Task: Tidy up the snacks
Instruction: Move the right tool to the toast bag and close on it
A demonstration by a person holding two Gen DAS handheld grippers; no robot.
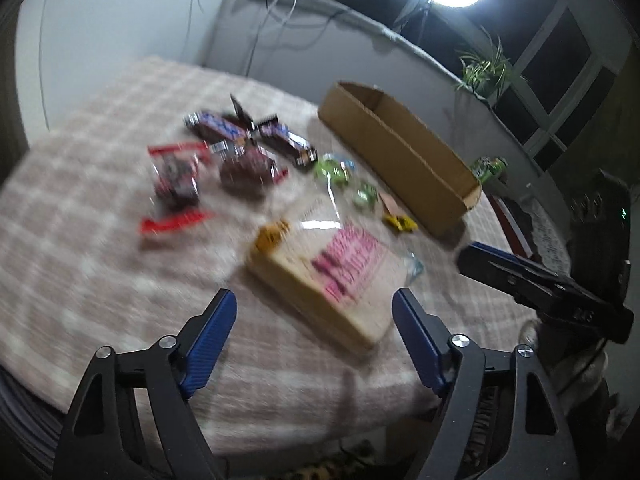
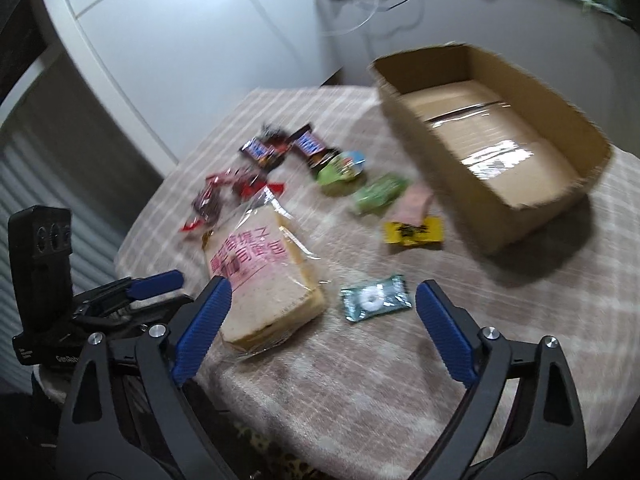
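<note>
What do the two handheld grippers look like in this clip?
Both look alike. The left gripper and the right gripper each have black, angular linkage arms with silver pivot bolts and two ribbed blue finger pads. Seen from the right wrist, the left unit carries a tall black camera block and small white lettering, too blurred to read. No sleeves or cables show clearly.
</note>
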